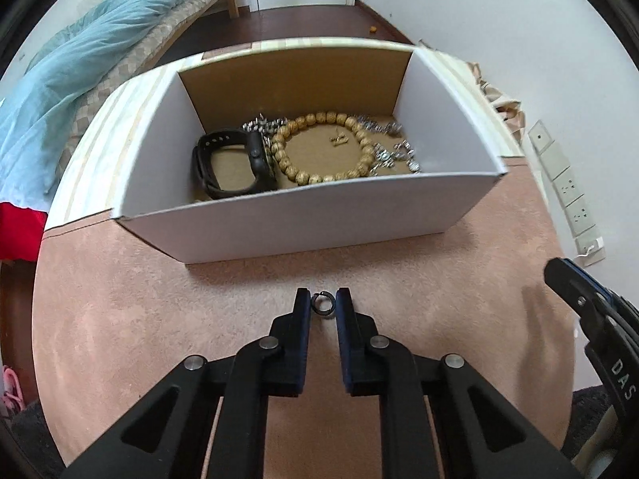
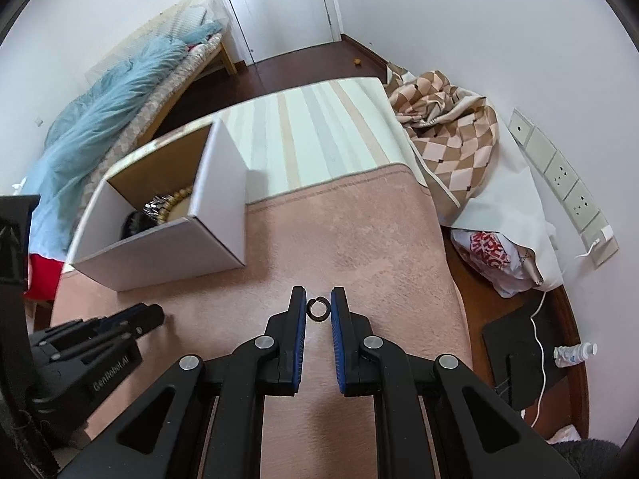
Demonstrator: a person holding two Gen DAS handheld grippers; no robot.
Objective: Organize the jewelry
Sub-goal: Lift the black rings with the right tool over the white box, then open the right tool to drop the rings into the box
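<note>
Small rings between both sets of fingers

Left gripper (image 1: 323, 304) and right gripper (image 2: 318, 306) each hold a dark ring, fingers narrowly parted; white box (image 1: 303, 219) beyond.

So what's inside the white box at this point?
Inside the white box: a black watch, a wooden bead bracelet, silver chain pieces and a small charm. The near wall hides the floor's front strip.

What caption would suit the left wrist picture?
Left tool pinching a small dark ring before a white box holding a watch and bead bracelet.
</note>
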